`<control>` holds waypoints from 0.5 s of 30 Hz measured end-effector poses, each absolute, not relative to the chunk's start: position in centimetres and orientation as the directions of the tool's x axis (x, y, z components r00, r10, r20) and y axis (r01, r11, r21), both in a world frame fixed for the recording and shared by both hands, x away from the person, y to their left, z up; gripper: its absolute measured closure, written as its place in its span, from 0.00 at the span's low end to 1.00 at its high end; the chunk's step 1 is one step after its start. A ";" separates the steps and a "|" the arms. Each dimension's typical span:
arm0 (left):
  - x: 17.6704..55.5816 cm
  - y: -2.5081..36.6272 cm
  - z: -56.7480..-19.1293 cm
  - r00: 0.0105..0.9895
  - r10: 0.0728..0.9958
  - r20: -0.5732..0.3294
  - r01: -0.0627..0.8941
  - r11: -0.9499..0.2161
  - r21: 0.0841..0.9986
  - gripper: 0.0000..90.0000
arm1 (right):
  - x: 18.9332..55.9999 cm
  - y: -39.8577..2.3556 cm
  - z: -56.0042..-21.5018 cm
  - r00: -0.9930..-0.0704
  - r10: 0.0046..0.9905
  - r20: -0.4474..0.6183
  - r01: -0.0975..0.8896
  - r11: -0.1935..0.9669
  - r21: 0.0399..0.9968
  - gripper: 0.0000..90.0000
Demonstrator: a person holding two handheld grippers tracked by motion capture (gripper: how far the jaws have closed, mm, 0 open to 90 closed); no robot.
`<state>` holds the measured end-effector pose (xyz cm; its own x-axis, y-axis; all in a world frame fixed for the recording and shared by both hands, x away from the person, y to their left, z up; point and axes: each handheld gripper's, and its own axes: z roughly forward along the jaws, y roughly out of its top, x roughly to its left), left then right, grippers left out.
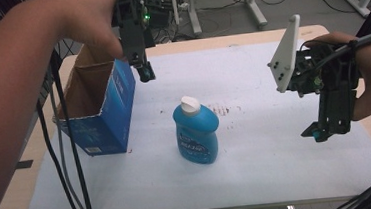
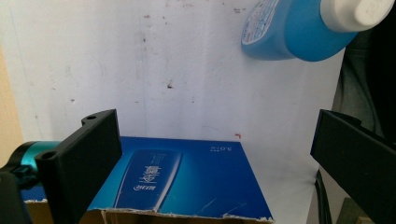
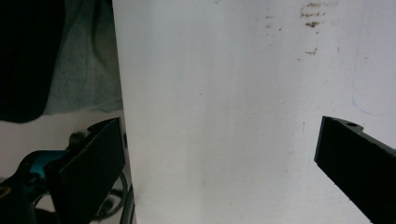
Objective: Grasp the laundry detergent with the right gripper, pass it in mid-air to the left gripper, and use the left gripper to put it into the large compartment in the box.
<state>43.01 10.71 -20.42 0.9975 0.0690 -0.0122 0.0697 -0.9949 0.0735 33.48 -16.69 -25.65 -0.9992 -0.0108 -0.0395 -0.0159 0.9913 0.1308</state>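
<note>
Bottle: I've got the blue bottle [image 1: 196,131] standing upright mid-bench on the white mat [image 1: 259,169], white cap [image 1: 190,104] on top, nothing touching it.
Bottle from my left tool: in the left gripper view the bottle [image 2: 299,32] sits in the upper right, well beyond the jaws and off to one side of the gap.
Box: the blue carton [image 1: 104,108] stands just left of the bottle, top open, a small gap between them; its blue side [image 2: 187,179] fills the space below my left jaws.
Left tool: my left tool [image 1: 145,72] hangs above the carton's far right corner, near the bottle but apart, jaws spread wide and empty.
Right tool: my right tool [image 1: 321,133] hovers well to the right of the bottle over bare mat, jaws wide apart, holding nothing.
Bench: pale wood bench [image 1: 10,198] shows around the mat, brown specks [image 1: 222,110] just right of the bottle.
</note>
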 end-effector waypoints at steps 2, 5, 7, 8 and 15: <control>42.9 10.9 -20.3 0.998 0.063 -0.004 0.063 -0.995 0.079 0.02 | 33.5 -16.9 -25.4 -0.999 0.005 -0.045 -0.002 0.987 0.163 0.01; 42.8 11.2 -20.2 0.998 0.057 0.000 0.057 -0.995 0.081 0.02 | 33.3 -17.3 -25.0 -0.997 0.051 -0.062 0.036 0.973 0.227 0.01; 42.7 11.3 -20.2 0.998 0.056 0.003 0.056 -0.995 0.080 0.02 | 33.3 -17.6 -24.7 -0.995 0.076 -0.072 0.054 0.963 0.263 0.01; 42.7 11.3 -20.2 0.999 0.053 0.004 0.052 -0.995 0.081 0.02 | 33.4 -17.7 -24.7 -0.994 0.087 -0.073 0.062 0.956 0.288 0.01; 42.2 11.6 -20.2 0.999 0.046 0.012 0.044 -0.995 0.087 0.02 | 33.4 -18.0 -25.1 -0.988 0.139 -0.061 0.105 0.915 0.390 0.01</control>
